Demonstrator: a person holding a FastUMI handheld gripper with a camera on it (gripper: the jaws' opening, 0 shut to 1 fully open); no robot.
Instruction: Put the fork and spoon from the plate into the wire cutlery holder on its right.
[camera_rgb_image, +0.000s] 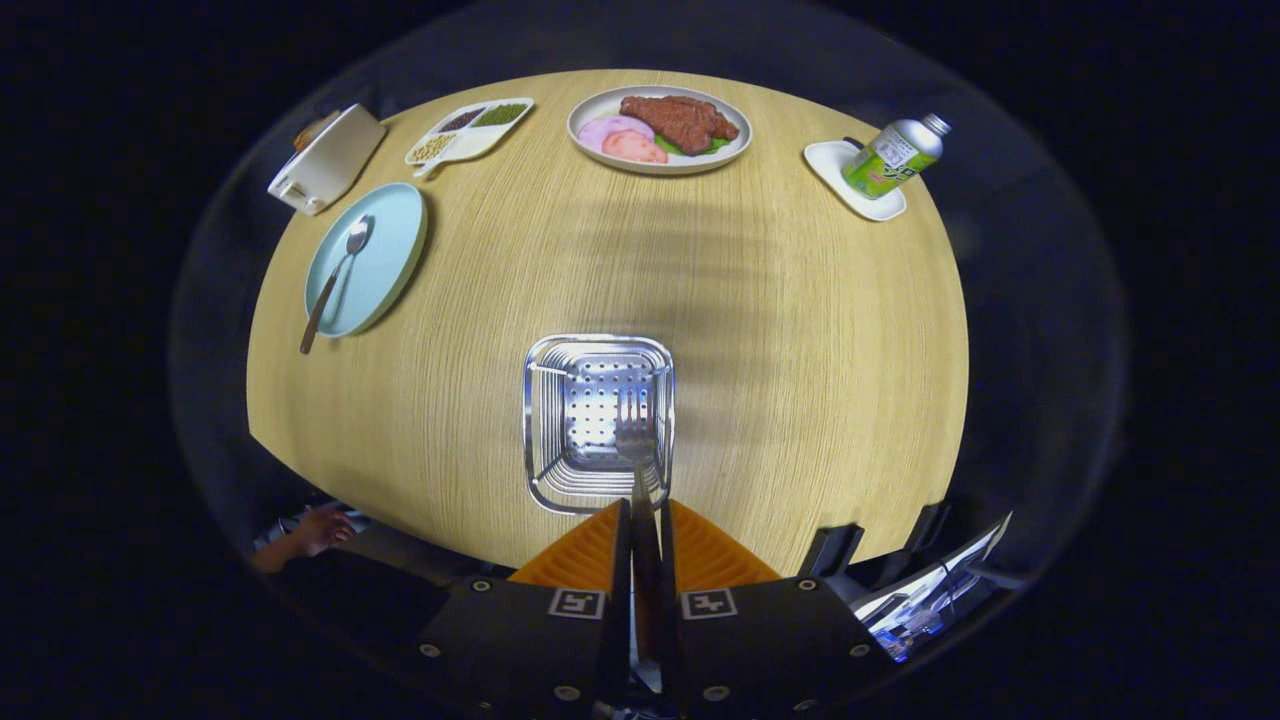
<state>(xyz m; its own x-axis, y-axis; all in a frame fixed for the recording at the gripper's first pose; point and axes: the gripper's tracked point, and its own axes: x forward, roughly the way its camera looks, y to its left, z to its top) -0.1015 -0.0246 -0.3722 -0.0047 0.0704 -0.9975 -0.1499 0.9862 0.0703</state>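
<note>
Spoon lies on the blue plate, handle overhanging the near rim: judged stiff, light, slippery metal, best taken at mid-handle. To its right, the fork hangs tines-first over the wire cutlery holder, handle pinched between both fingers of the gripper.

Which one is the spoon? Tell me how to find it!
Look on the round wooden table for the pale blue plate, beside the white divided snack tray. The silver spoon lies across it, handle poking over the rim; the fork is clamped in the gripper.
</note>
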